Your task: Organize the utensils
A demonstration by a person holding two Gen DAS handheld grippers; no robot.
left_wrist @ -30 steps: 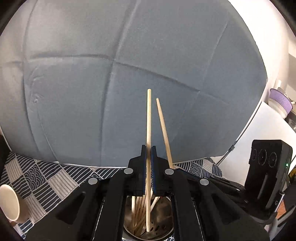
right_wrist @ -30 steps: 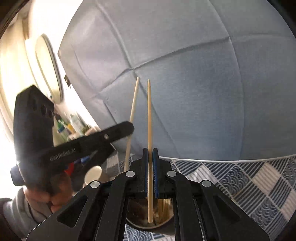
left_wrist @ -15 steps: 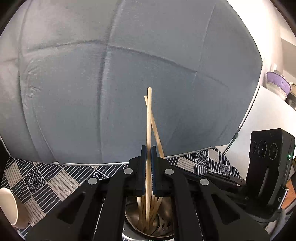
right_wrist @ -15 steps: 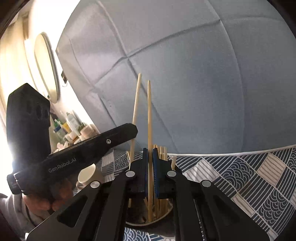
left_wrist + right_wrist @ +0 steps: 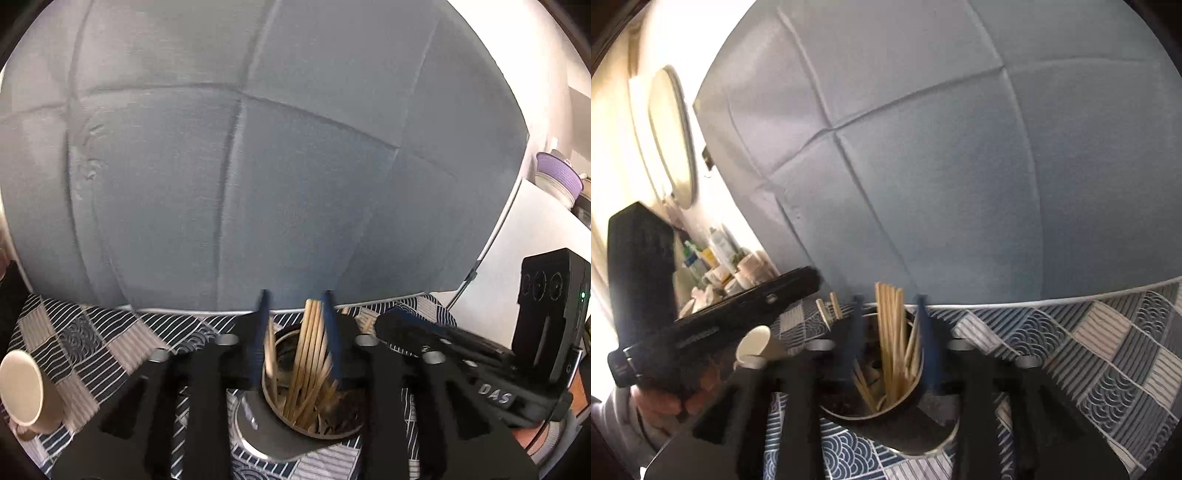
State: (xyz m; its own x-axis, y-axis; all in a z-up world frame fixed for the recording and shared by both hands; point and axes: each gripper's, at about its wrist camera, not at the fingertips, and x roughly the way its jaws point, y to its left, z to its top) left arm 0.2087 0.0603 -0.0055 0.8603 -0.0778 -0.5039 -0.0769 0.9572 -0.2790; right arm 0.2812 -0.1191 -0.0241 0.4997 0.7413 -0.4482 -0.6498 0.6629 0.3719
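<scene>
Both grippers, left [image 5: 295,328] and right [image 5: 886,325], hung directly above the round metal utensil holder [image 5: 291,435], jaws opening and gripping nothing. The pale wooden chopsticks [image 5: 308,362] stood inside the holder, so the drop-off step looked finished. Next came lifting clear without snagging the sticks.

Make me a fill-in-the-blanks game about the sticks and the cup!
1. The chopsticks stand in a round metal ____.
2. The beige mug lies on its ____.
3. The tablecloth has a ____ of striped and wave squares.
4. Both grippers are ____, gripping nothing.

Missing words: holder; side; patchwork; opening
</scene>
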